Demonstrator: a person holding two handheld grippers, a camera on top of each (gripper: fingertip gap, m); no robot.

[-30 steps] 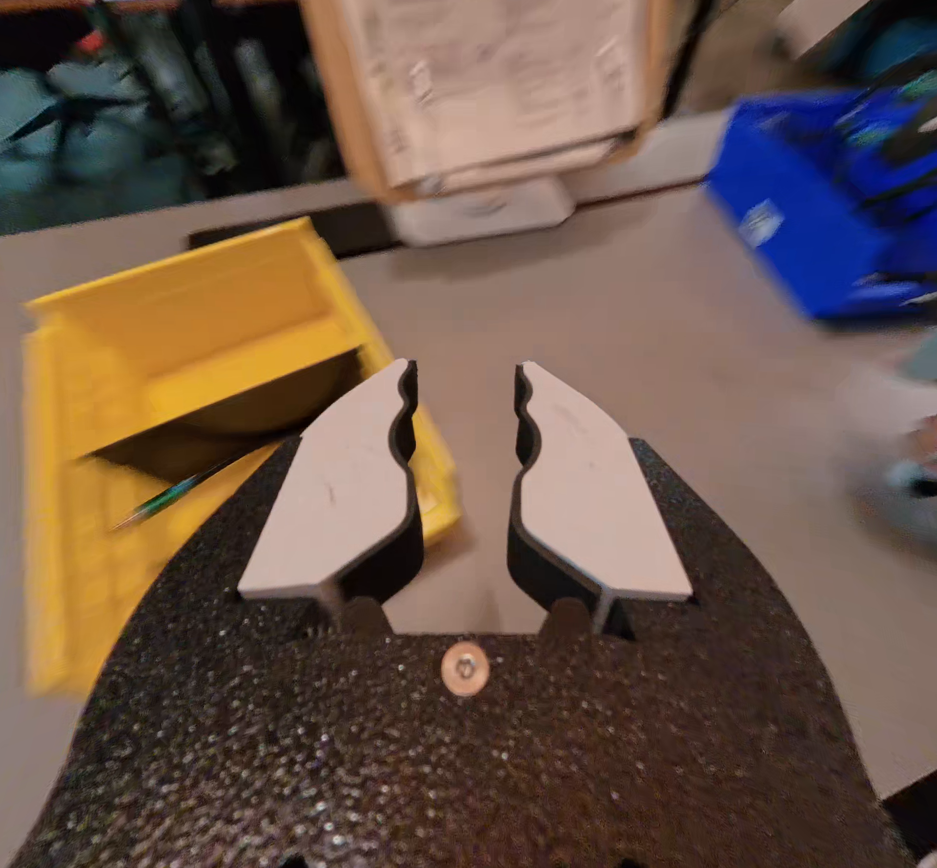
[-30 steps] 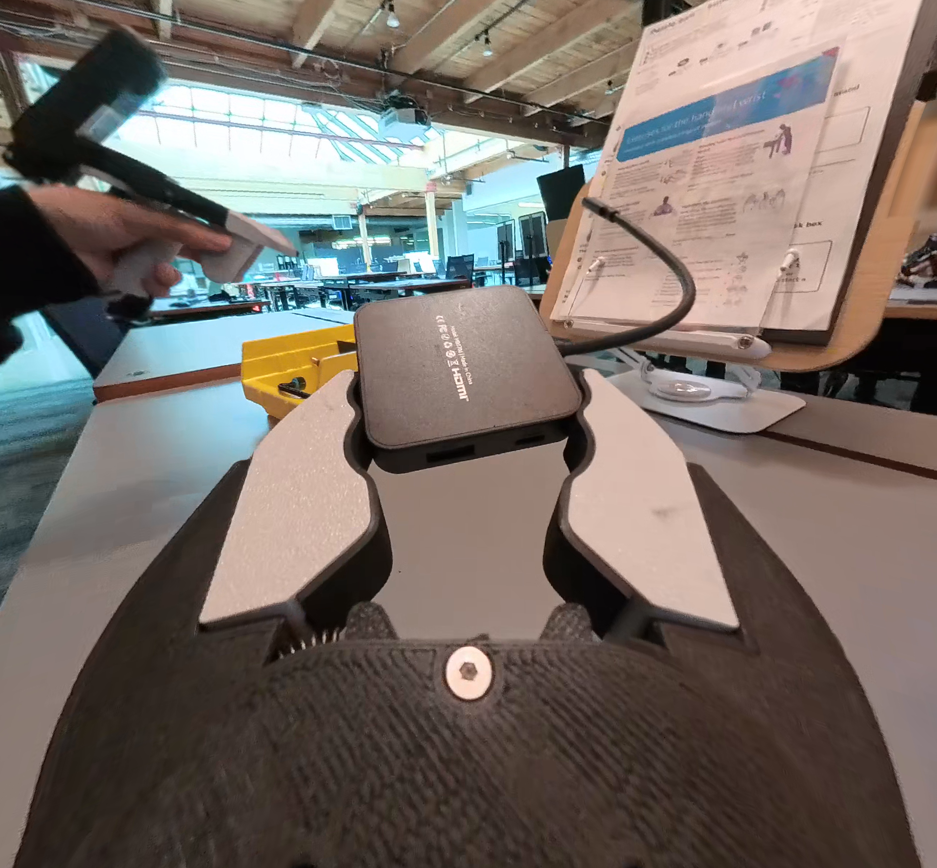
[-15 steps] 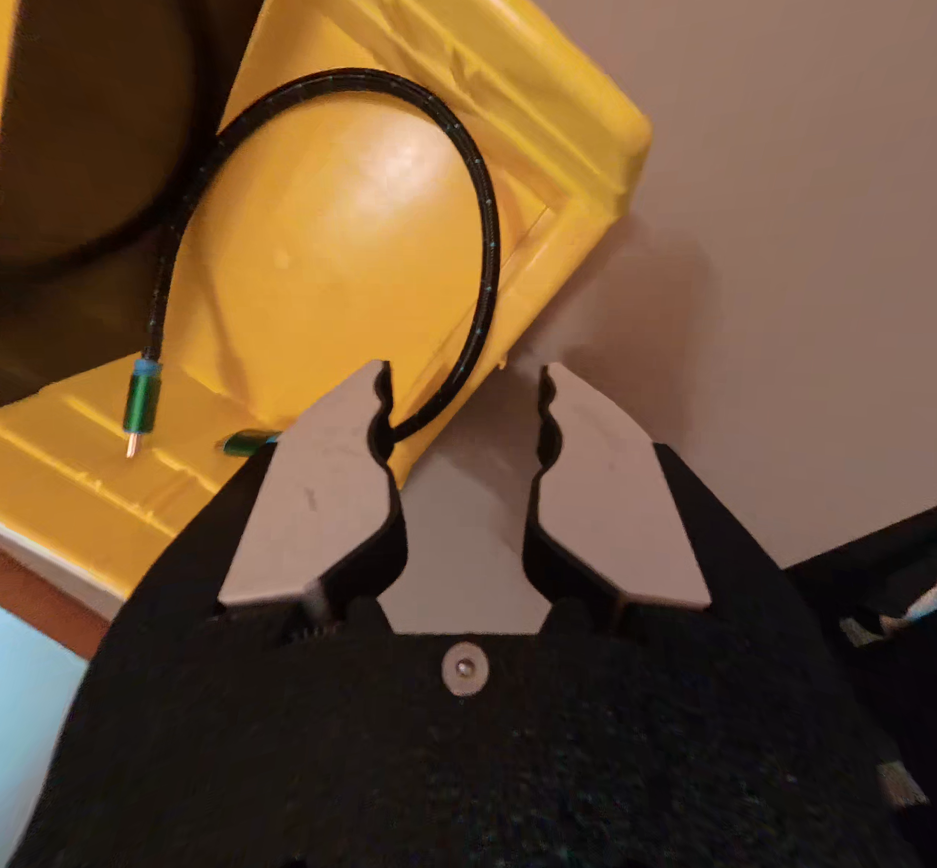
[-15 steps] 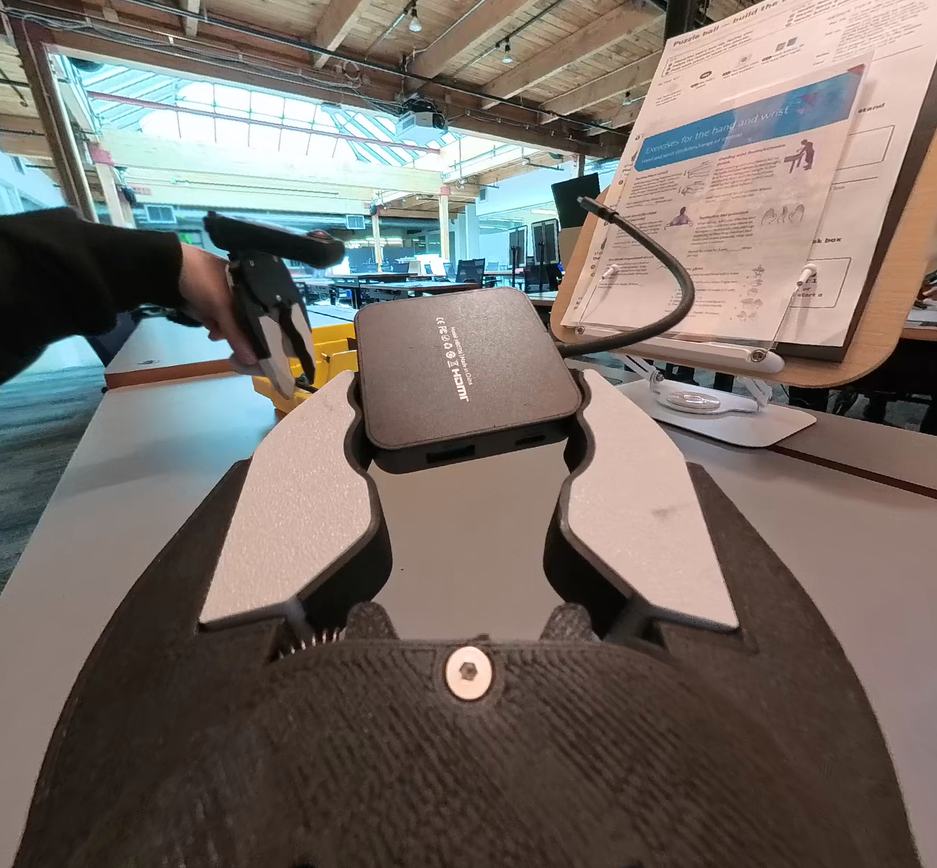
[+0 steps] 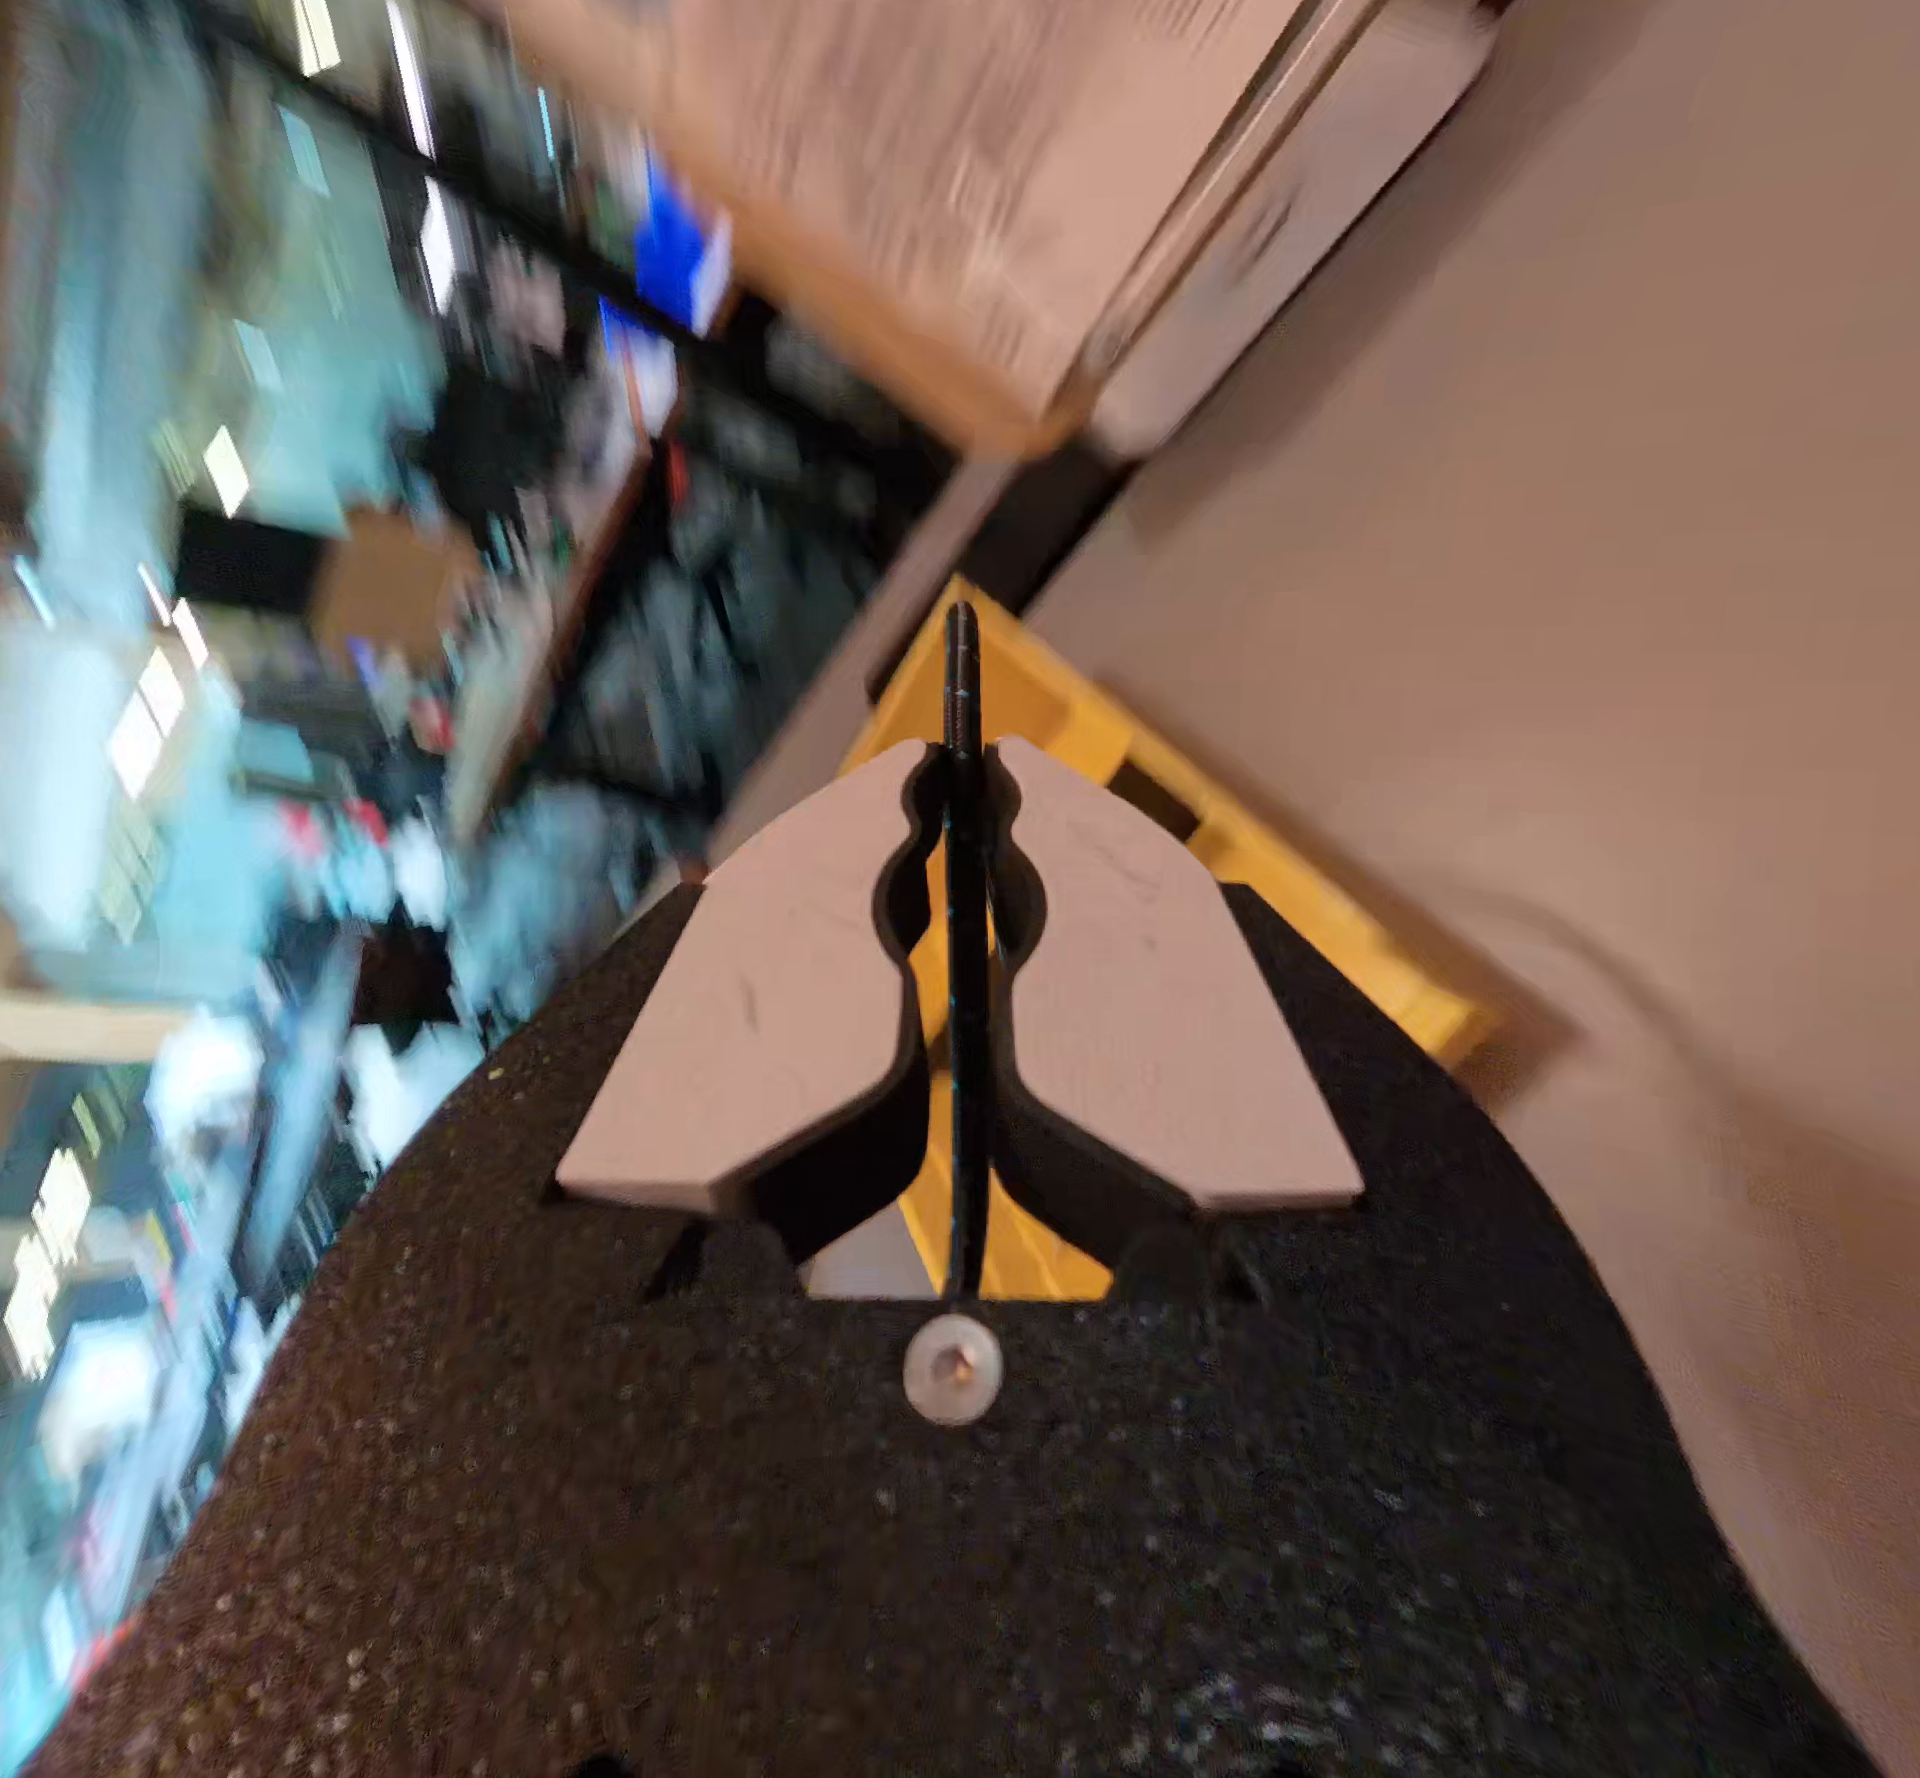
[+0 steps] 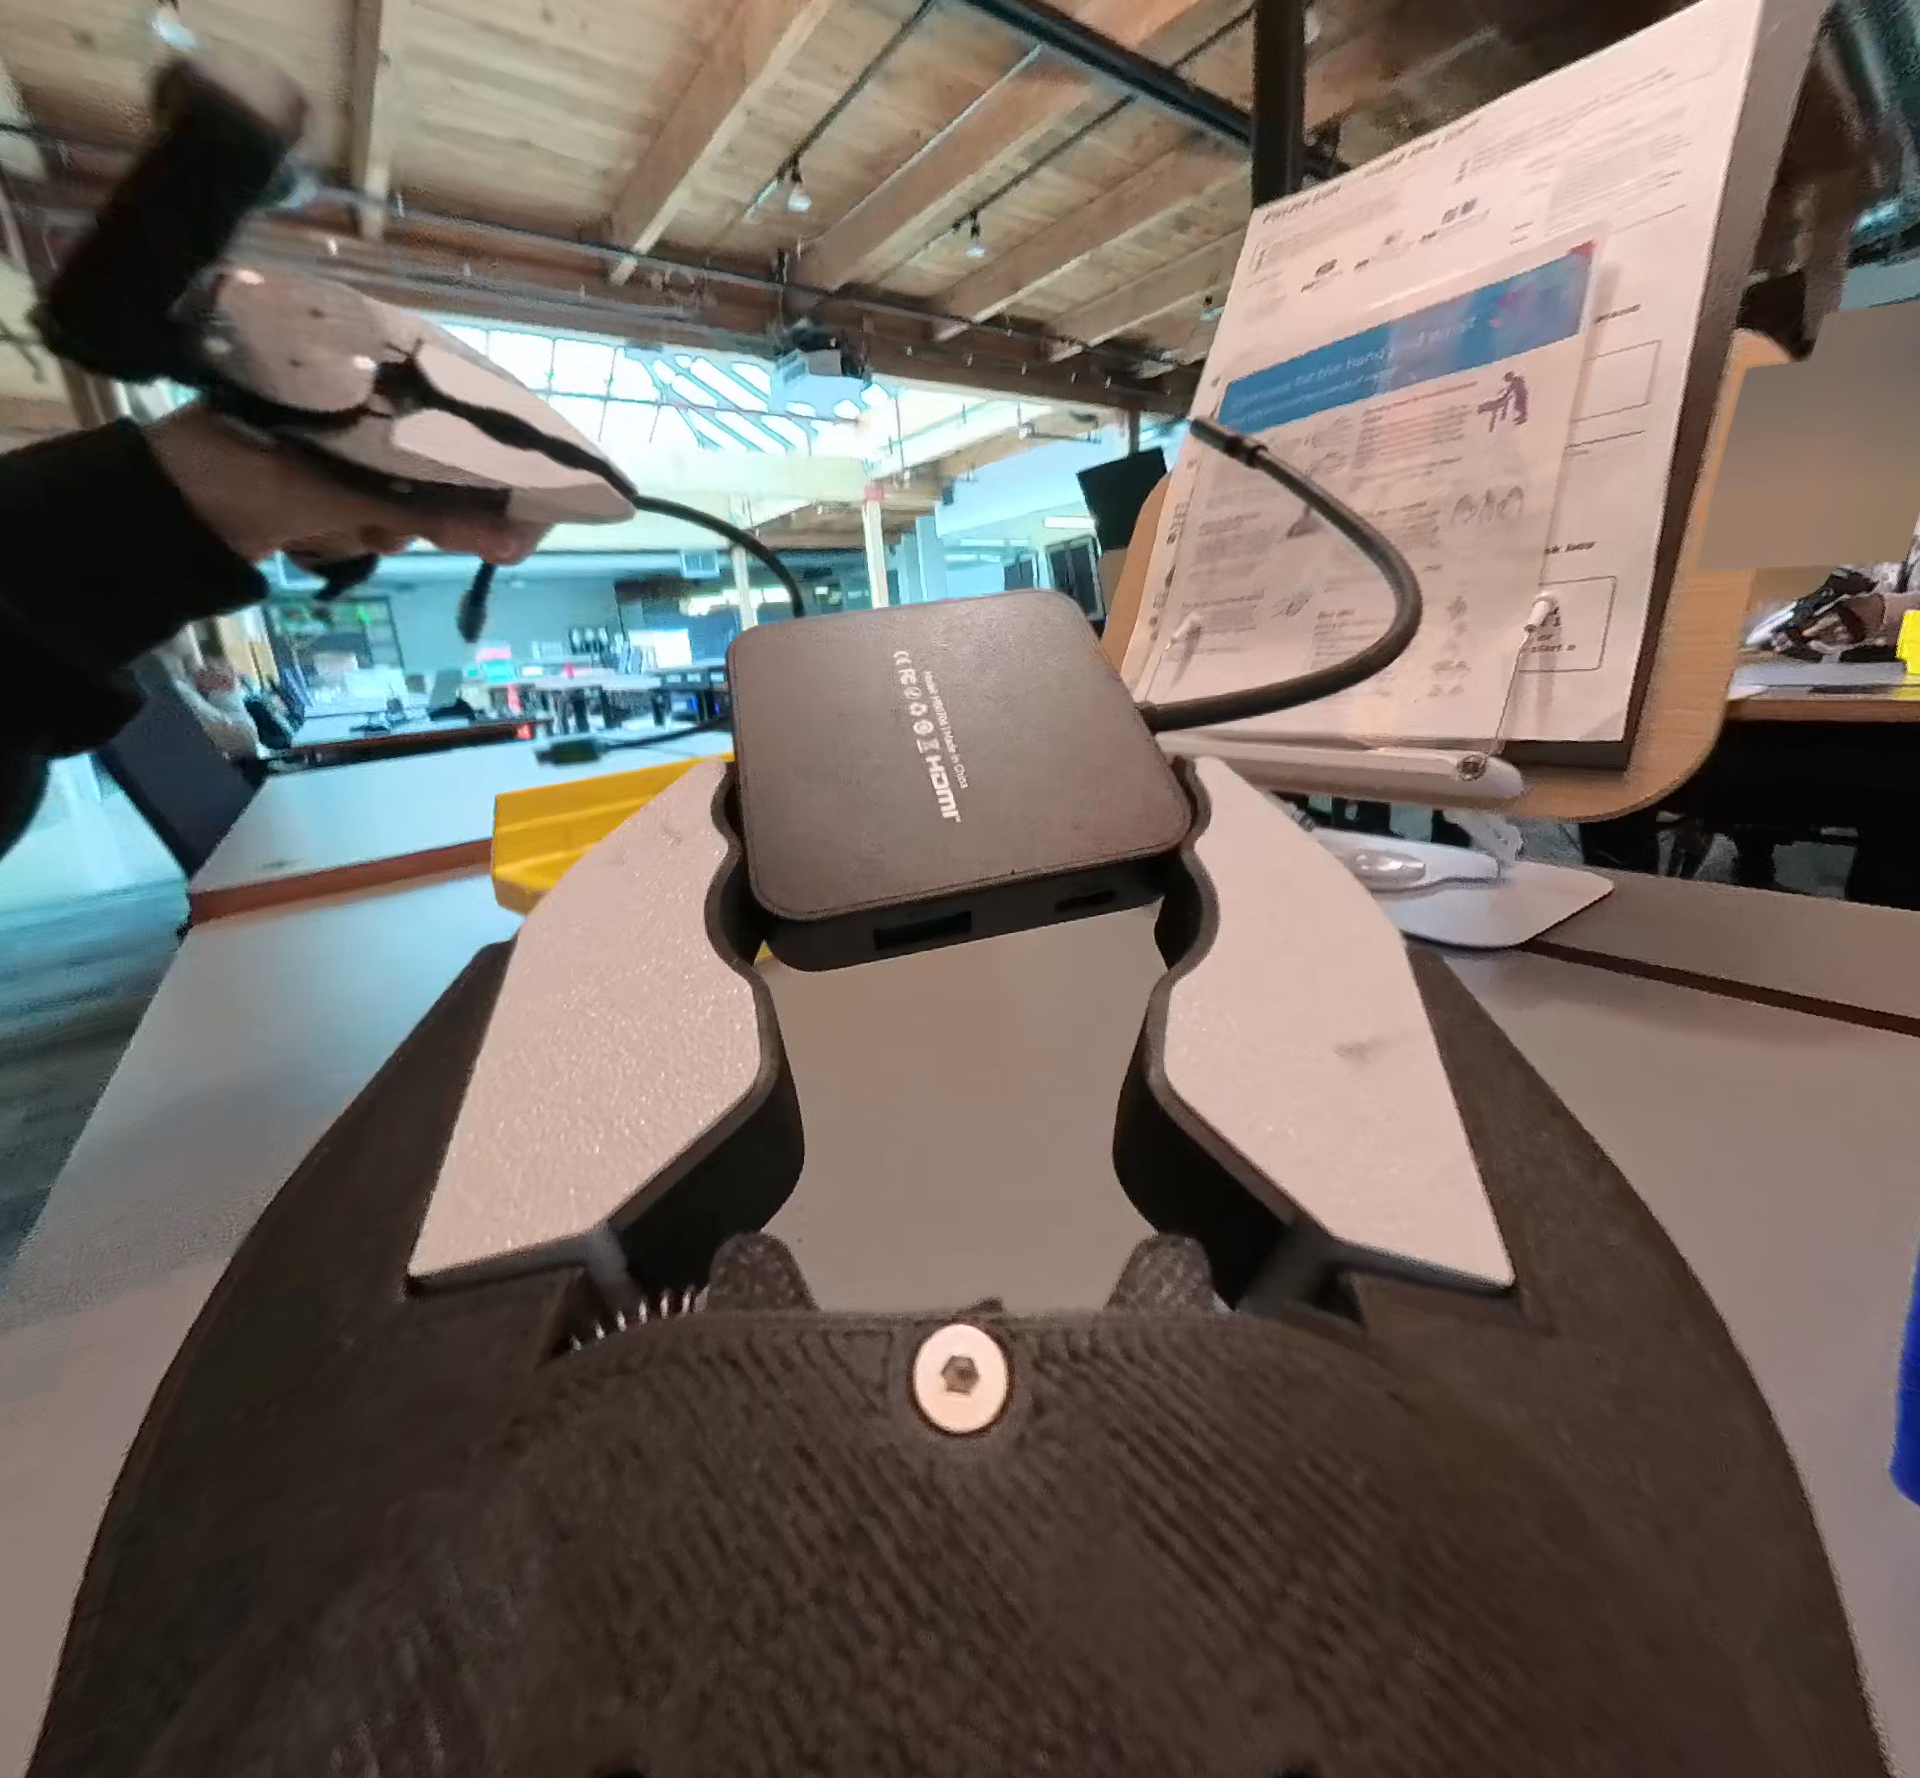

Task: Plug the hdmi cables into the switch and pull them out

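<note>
The left tongs (image 5: pixel 961 772) are pressed together on a thin black hdmi cable (image 5: pixel 962 949), which runs straight up the centre of the left wrist view over a yellow bin (image 5: pixel 1226 855) on the desk (image 5: pixel 1558 585). The right tongs (image 6: pixel 961 783) pinch the dark switch (image 6: pixel 935 752) by its sides at centre frame, its own lead (image 6: pixel 1371 627) arching toward a document stand (image 6: pixel 1455 481) at upper right. Judging by this, a cable is picked up but no plug looks seated; plugging and pulling out remain.
</note>
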